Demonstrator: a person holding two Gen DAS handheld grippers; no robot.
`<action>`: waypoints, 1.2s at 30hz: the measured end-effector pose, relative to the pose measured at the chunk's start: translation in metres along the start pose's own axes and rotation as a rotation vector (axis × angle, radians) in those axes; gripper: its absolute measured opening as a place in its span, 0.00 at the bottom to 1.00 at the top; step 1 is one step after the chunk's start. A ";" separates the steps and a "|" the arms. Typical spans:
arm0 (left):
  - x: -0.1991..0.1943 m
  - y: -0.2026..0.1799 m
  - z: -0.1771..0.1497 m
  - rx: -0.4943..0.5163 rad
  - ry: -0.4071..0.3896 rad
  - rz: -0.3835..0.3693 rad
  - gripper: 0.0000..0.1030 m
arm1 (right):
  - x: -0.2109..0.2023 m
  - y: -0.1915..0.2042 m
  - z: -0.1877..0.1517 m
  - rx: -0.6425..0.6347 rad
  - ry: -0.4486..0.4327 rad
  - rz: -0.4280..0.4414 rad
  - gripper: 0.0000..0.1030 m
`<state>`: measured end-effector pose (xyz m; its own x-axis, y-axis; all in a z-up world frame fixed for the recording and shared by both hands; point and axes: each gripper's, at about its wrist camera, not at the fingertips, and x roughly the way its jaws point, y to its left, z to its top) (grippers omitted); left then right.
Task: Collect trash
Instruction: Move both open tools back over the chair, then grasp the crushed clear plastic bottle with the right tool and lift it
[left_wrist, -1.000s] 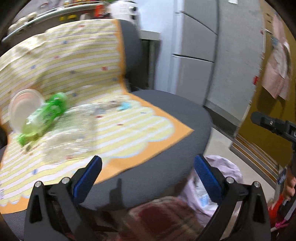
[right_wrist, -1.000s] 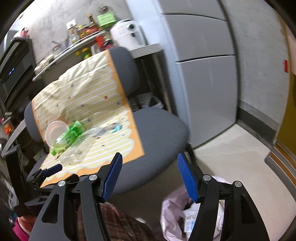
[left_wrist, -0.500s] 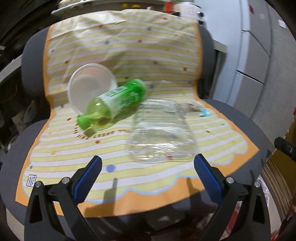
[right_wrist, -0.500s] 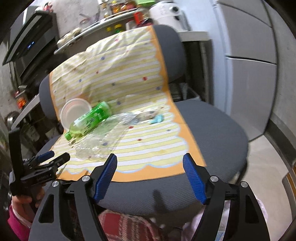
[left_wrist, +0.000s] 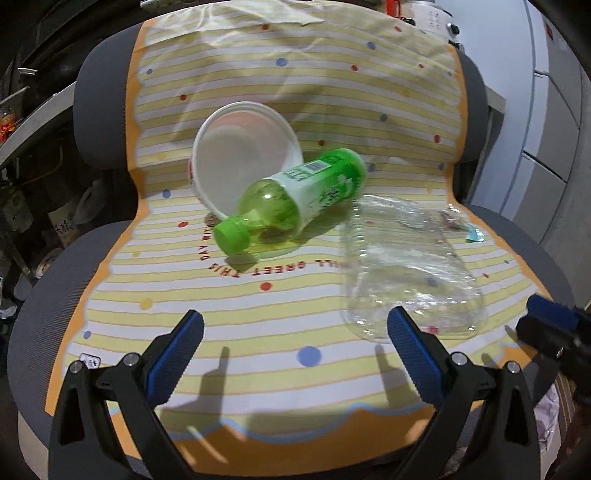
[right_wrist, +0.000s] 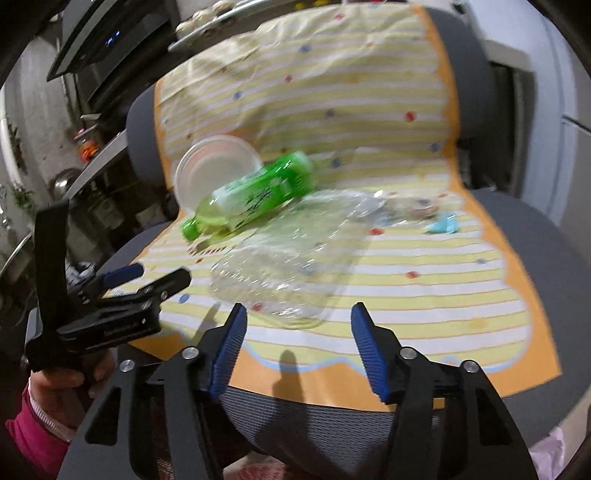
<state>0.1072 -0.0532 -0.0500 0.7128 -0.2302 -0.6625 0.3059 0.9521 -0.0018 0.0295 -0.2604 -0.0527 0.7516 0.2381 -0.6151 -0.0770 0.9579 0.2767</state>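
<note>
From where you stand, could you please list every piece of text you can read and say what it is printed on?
"LL GREET THIS DAY": printed in a curve on the seat cover, seen upside down; its start is cut off by the clear bottle.
Label of the green bottle: a barcode and white characters, too small to read.
Small tag on the cover's corner: unreadable.
Left gripper: lettering on its side, too blurred.

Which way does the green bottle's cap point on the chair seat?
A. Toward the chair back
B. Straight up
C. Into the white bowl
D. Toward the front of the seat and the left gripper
D: the green bottle lies on its side, its cap at the end nearer the left gripper, its base toward the backrest, against the white bowl.
</note>
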 end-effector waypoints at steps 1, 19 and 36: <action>0.002 0.002 0.001 -0.001 0.001 0.006 0.94 | 0.004 0.001 0.000 0.003 0.009 0.008 0.57; 0.042 0.006 0.008 0.056 0.100 0.005 0.71 | 0.032 -0.011 0.015 0.135 0.000 0.123 0.41; -0.048 -0.044 -0.018 0.195 -0.057 -0.246 0.71 | -0.040 0.013 0.041 0.066 -0.148 0.128 0.07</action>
<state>0.0479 -0.0804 -0.0315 0.6346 -0.4653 -0.6171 0.5852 0.8108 -0.0095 0.0258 -0.2639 0.0058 0.8270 0.3262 -0.4578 -0.1384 0.9075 0.3965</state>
